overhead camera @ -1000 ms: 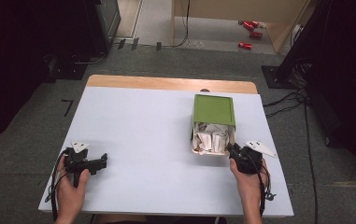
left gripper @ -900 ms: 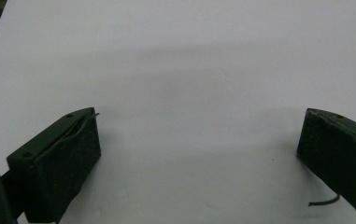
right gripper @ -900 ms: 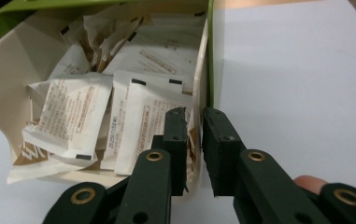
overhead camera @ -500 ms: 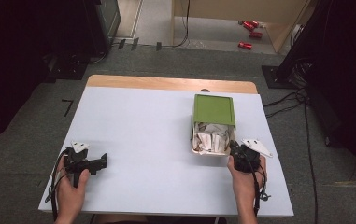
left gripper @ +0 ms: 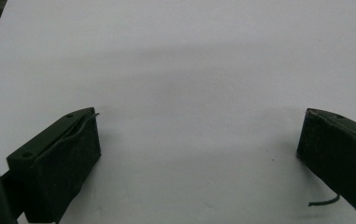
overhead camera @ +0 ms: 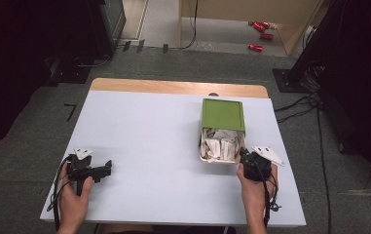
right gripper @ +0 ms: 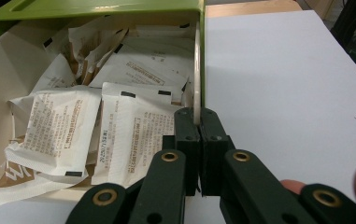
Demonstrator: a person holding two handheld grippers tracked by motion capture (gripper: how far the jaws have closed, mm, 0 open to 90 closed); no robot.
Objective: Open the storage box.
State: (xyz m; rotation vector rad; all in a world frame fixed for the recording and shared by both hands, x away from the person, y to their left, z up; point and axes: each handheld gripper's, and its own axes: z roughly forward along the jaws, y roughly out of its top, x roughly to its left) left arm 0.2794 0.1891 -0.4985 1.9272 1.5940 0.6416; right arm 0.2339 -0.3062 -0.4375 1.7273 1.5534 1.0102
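While pinched, thin box wall [right gripper: 196, 70] holds crinkled sachets [right gripper: 133, 130].

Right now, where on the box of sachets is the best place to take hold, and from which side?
The thin white side wall of the box, at its open near end, approached from the person's side. That rim stands upright and bare beside the sachets, narrow enough to fit between the jaws. The right claw has just been closing and is pinched on it there; the green lid covers the far part.

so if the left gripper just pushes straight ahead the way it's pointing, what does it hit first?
Probably nothing: the left gripper has open jaws over bare white table, and the way ahead looks free. In the high view it points across toward the box, far off.
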